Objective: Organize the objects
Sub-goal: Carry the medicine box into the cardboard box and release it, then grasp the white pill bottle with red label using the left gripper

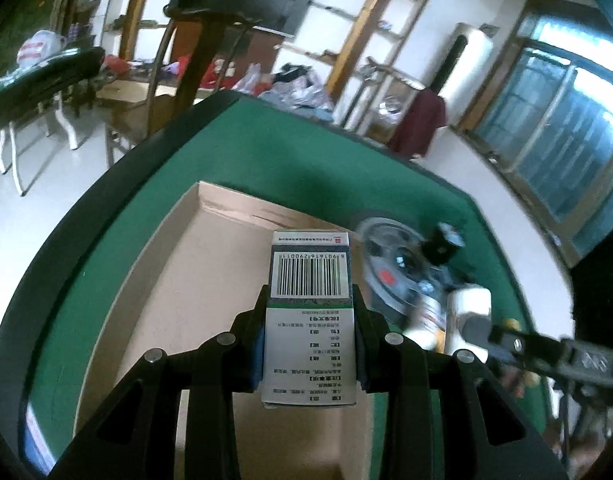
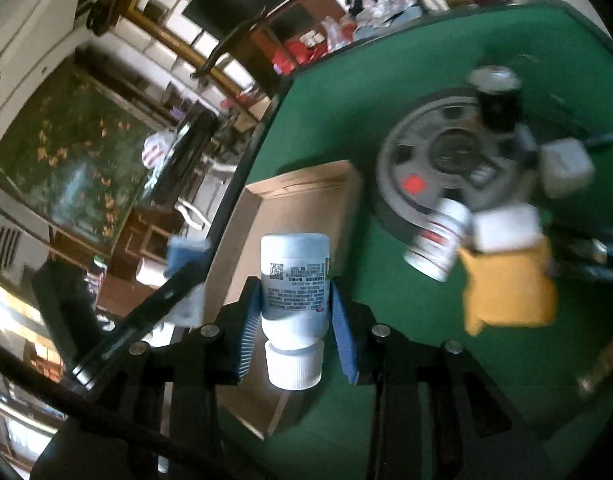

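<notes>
My left gripper (image 1: 310, 328) is shut on a white and green medicine box (image 1: 309, 320) with a barcode, held over the open cardboard box (image 1: 154, 304) on the green table. My right gripper (image 2: 293, 312) is shut on a white pill bottle (image 2: 295, 300), cap toward the camera, held above the near edge of the same cardboard box (image 2: 306, 196). Part of the right gripper with its white bottle shows blurred at the right of the left wrist view (image 1: 470, 312). The left gripper's blue pad and box show at the left of the right wrist view (image 2: 186, 276).
A grey weight plate (image 2: 422, 176) lies on the green table (image 2: 346, 100) right of the box. On and around it are a white bottle with a red label (image 2: 438, 240), a yellow box (image 2: 510, 288), white boxes (image 2: 566, 164) and a dark bottle (image 2: 498, 100). Chairs and clutter stand beyond.
</notes>
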The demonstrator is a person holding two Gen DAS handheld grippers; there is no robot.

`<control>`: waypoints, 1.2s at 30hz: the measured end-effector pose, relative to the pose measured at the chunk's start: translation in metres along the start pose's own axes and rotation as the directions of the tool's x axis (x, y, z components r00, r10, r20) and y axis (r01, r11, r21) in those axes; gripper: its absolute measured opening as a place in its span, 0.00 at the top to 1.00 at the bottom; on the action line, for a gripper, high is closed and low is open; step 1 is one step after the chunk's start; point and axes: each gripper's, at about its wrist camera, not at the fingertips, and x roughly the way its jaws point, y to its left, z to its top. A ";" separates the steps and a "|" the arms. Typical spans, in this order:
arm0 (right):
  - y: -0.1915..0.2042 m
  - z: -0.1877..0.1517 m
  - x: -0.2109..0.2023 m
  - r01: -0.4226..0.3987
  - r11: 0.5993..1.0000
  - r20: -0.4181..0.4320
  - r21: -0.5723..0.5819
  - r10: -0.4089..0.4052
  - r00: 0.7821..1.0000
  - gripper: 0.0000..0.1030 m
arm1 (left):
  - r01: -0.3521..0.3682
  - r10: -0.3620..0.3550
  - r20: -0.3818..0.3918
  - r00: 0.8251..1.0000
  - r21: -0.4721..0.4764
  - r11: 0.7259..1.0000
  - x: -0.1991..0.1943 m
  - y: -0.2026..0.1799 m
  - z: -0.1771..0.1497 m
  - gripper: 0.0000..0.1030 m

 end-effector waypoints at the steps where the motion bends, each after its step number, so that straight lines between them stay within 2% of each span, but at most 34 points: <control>1: 0.002 0.005 0.013 0.016 1.000 -0.012 0.001 -0.016 1.000 0.69 | -0.005 0.005 -0.010 1.000 -0.003 1.000 0.013 0.002 0.005 0.71; 8: 0.001 0.033 0.079 0.121 0.993 -0.068 -0.004 -0.122 0.990 0.69 | -0.002 0.000 -0.087 0.996 -0.019 1.000 0.073 0.008 0.011 0.71; 11: 0.000 0.039 0.092 0.166 0.986 -0.076 -0.014 -0.166 0.983 0.69 | 0.003 -0.008 -0.106 0.994 -0.047 0.999 0.087 0.013 0.010 0.72; 15: -0.007 0.043 0.096 0.176 0.984 -0.078 -0.004 -0.175 0.981 0.69 | 0.047 -0.058 -0.106 0.993 -0.102 0.994 0.099 0.025 0.005 0.72; 17: -0.007 0.043 0.095 0.182 0.983 -0.075 -0.011 -0.182 0.980 0.68 | 0.064 -0.076 -0.097 0.992 -0.123 0.990 0.102 0.029 0.004 0.68; 19: -0.010 0.043 0.091 0.177 0.984 -0.062 0.010 -0.177 0.982 0.68 | 0.085 -0.103 -0.113 0.988 -0.161 0.983 0.107 0.034 0.002 0.58; 24: -0.008 0.048 0.075 0.172 0.985 0.006 0.005 -0.172 0.985 0.61 | 0.077 -0.094 -0.092 0.991 -0.174 0.982 0.101 0.038 0.000 0.56; 27: -0.005 0.046 0.058 0.194 0.981 0.050 -0.012 -0.193 0.980 0.60 | 0.049 -0.069 -0.094 0.993 -0.200 0.979 0.095 0.044 -0.007 0.50; 36: -0.020 0.009 0.006 0.172 0.985 0.074 -0.027 -0.170 0.983 0.59 | 0.047 -0.071 -0.095 0.993 -0.232 0.972 0.063 0.053 -0.033 0.50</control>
